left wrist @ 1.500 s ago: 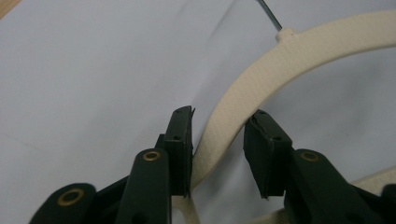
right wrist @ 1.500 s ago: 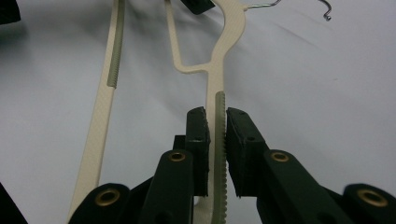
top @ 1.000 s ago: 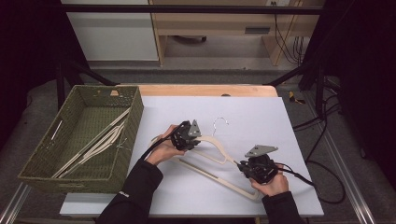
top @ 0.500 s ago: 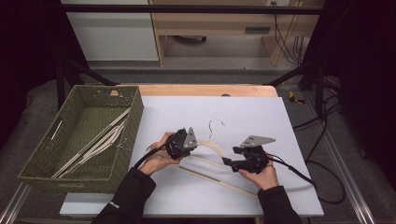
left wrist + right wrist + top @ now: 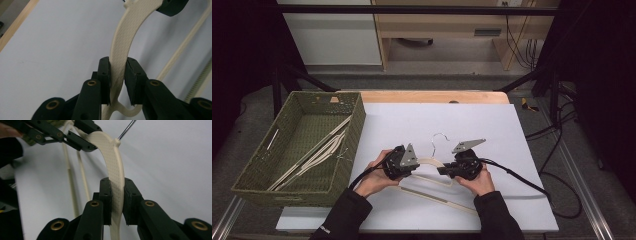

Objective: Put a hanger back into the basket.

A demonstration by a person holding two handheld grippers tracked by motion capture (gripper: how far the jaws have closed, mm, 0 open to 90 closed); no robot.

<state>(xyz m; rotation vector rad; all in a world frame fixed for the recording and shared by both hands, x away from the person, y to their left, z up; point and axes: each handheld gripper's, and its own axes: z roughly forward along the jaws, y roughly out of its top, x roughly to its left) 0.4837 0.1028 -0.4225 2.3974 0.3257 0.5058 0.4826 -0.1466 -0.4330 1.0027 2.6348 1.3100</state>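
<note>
Gripping one cream hanger from both sides, the left gripper and right gripper have their fingers pressed shut on its curved shoulders, the left having just eased slightly, the right just closed. It sits above the white surface, near the front edge, right of the green basket holding more hangers.

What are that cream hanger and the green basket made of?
The cream hanger looks like moulded plastic: matte, with a fine woven-pattern texture and a shiny metal wire hook. The olive-green basket seems woven wicker or fibre, judging by its braided walls; I cannot tell which.
</note>
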